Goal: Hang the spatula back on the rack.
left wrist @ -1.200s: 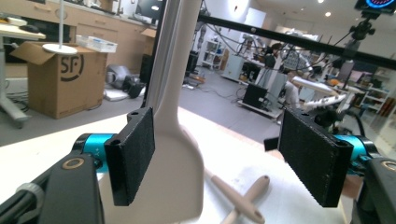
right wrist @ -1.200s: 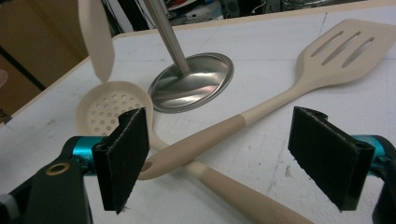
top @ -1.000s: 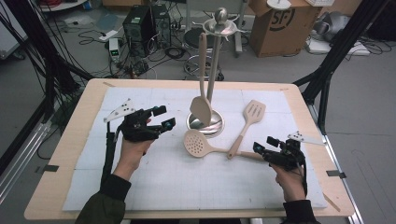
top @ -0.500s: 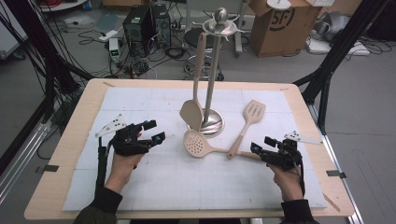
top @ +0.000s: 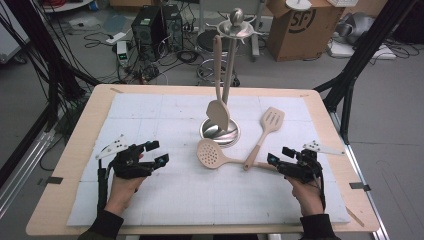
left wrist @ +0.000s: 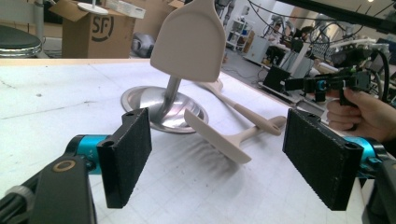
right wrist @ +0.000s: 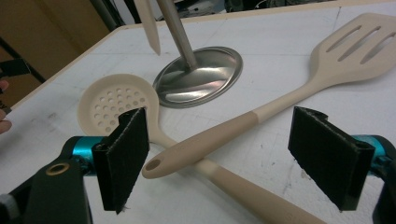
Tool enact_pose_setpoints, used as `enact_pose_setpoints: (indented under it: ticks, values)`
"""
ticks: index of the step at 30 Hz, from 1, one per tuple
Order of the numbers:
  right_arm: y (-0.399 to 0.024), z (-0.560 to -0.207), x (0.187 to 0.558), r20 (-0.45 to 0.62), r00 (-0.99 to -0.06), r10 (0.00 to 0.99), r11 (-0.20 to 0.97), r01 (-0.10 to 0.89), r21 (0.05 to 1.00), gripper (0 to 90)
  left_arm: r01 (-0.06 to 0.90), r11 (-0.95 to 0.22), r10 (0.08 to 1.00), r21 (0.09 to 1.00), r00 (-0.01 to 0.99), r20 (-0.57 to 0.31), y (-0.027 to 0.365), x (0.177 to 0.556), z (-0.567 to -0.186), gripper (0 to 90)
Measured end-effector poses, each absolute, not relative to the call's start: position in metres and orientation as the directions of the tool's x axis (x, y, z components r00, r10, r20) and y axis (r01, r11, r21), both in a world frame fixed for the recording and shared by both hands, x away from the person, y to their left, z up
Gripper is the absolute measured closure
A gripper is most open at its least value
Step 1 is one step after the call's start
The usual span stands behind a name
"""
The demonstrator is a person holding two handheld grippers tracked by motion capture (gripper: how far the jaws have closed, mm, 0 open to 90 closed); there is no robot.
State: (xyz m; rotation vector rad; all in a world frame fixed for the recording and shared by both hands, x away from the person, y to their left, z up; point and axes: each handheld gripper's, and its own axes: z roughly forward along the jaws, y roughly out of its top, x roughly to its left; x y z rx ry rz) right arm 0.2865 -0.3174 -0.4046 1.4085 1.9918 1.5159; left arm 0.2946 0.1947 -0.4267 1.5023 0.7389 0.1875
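Slotted spatula lies crossed over the skimmer on the mat — our right gripper, jaws wide and empty, nears its handle; left gripper open too. Next we close on it; the rack stands beyond.

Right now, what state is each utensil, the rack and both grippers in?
Left gripper: open, holding nothing.
Right gripper: open, holding nothing.
Solid spatula: hanging on the rack.
Slotted spatula: lying flat, handle across the skimmer's handle.
Skimmer: lying flat.
Rack: standing upright.
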Motion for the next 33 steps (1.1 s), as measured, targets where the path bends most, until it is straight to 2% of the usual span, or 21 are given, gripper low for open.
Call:
enact_pose_setpoints:
  ticks: [18,33]
  values:
    - [-0.313,-0.405,0.287,0.317,-0.505,0.803,-0.007,0.524,0.852,19.4,0.343,0.038,0.612,0.939,0.734,-0.293,0.209,0.28,-0.44,23.2]
    - [-0.313,-0.406,0.284,0.319,-0.503,0.803,-0.006,0.528,0.849,19.4,0.359,0.084,0.617,0.93,0.714,-0.331,0.212,0.28,-0.445,23.0]
